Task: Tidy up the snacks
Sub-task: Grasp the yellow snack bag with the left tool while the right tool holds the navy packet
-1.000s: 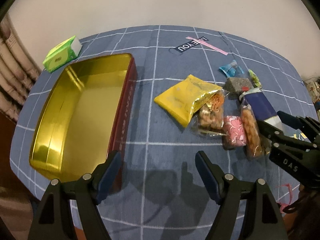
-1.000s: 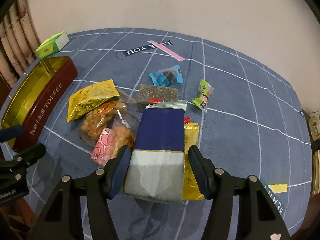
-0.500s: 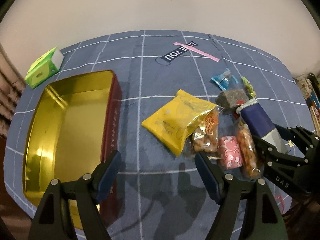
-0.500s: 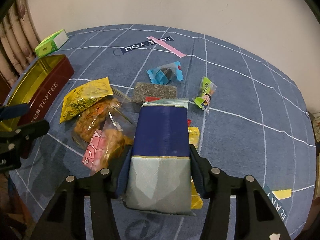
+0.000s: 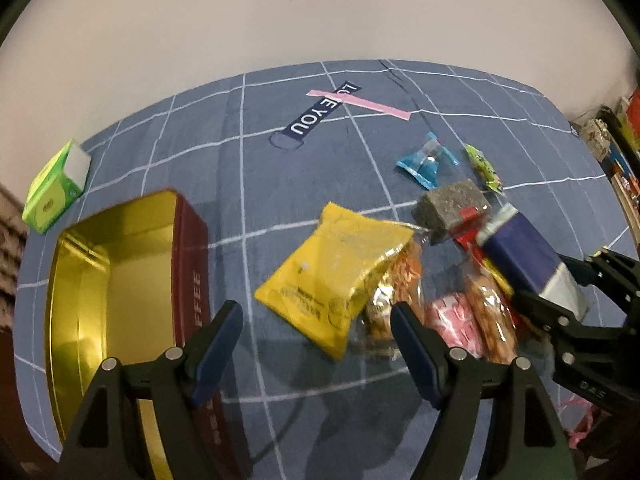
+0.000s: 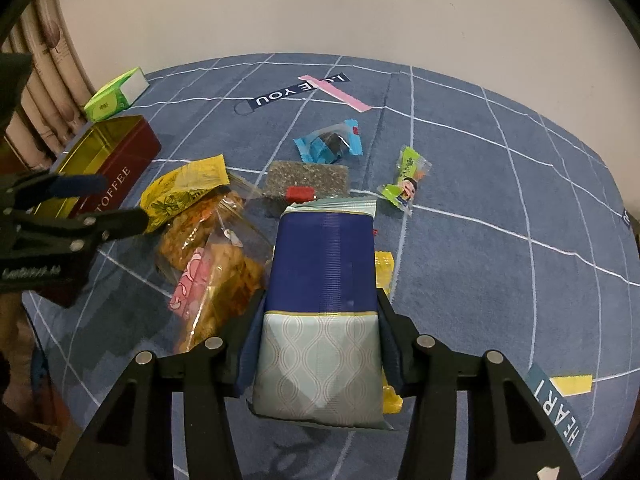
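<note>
On the blue grid-lined cloth (image 6: 480, 220), the right gripper (image 6: 318, 344) clamps the blue-and-silver packet (image 6: 324, 280) beside the snack pile, while the left gripper (image 5: 316, 344) hovers spread apart near the gold tin (image 5: 108, 280).

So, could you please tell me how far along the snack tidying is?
Barely started: the toffee tin holds nothing yet. The right gripper is shut on the blue-and-silver packet; the left gripper is open. The yellow bag and the other snacks remain on the cloth.
</note>
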The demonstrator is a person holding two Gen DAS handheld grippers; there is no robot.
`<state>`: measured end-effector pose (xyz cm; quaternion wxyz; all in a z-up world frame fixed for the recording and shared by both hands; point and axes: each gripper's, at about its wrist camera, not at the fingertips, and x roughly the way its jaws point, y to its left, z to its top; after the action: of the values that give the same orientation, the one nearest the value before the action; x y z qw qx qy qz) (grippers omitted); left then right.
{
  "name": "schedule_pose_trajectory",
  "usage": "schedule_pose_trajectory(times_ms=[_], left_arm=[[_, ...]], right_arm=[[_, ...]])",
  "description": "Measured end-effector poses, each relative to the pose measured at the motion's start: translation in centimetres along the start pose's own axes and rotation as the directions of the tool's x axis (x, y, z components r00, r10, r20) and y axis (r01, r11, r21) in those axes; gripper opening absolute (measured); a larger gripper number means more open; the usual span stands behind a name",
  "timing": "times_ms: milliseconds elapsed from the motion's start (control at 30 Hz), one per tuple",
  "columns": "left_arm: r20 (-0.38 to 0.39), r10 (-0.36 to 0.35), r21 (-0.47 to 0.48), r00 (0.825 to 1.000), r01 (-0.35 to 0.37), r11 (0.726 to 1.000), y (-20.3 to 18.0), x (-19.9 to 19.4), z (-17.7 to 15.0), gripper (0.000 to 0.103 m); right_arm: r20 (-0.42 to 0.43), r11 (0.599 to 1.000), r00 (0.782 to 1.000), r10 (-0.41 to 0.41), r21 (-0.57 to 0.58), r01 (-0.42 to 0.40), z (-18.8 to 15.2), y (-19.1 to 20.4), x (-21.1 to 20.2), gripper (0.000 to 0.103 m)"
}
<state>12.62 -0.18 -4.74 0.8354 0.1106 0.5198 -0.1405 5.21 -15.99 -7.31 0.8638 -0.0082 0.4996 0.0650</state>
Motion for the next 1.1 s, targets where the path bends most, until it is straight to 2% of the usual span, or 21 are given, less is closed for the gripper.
schedule_pose_trajectory(times_ms=[167, 267, 433, 600, 667, 800, 933, 1100], left_arm=[[-0.025, -0.036, 0.001, 0.999, 0.036, 0.999, 0.2, 1.3, 0.9, 0.078], [-0.036, -0.052, 0.034, 0.998, 0.053, 0.998, -0.1, 2.1, 1.5, 0.078], [-0.088, -0.076, 0.053, 0.993, 0.081, 0.995, -0.3, 3.5, 2.0, 0.078], [-0.072, -0.087, 0.029, 0.994, 0.089, 0.996, -0.3, 3.4, 1.7, 0.076], [-0.078, -0.119, 0.012, 0.99, 0.121, 0.993, -0.2, 3.3, 1.5, 0.057], [-0.081, -0.097, 0.009, 0.992, 0.098, 0.995, -0.4, 2.7, 1.1, 0.043], [-0.092, -0.098, 0.004, 0.991, 0.099, 0.995, -0.6, 2.4, 0.6, 0.013], [-0.111, -0.106, -0.034, 0.988, 0.103, 0.994, -0.3, 2.5, -0.1, 0.009]], right_arm=[[0.003, 1.0, 1.0, 0.006, 0.011, -0.006, -0.1, -0.5, -0.4, 0.047], [0.008, 1.0, 1.0, 0.009, 0.016, -0.009, -0.2, -0.6, -0.7, 0.047], [0.021, 1.0, 1.0, 0.001, 0.02, -0.001, -0.3, -0.9, -1.3, 0.047], [0.031, 1.0, 1.0, -0.005, 0.022, 0.005, -0.3, -0.9, -1.7, 0.047], [0.032, 1.0, 0.999, -0.005, 0.024, 0.004, -0.3, -0.9, -1.8, 0.047], [0.036, 1.0, 0.999, -0.007, 0.029, 0.006, -0.4, -0.9, -1.9, 0.047], [0.044, 0.999, 0.999, -0.006, 0.033, 0.005, -0.4, -0.9, -2.2, 0.047], [0.056, 1.0, 0.998, -0.001, 0.03, -0.001, -0.5, -0.7, -2.6, 0.047]])
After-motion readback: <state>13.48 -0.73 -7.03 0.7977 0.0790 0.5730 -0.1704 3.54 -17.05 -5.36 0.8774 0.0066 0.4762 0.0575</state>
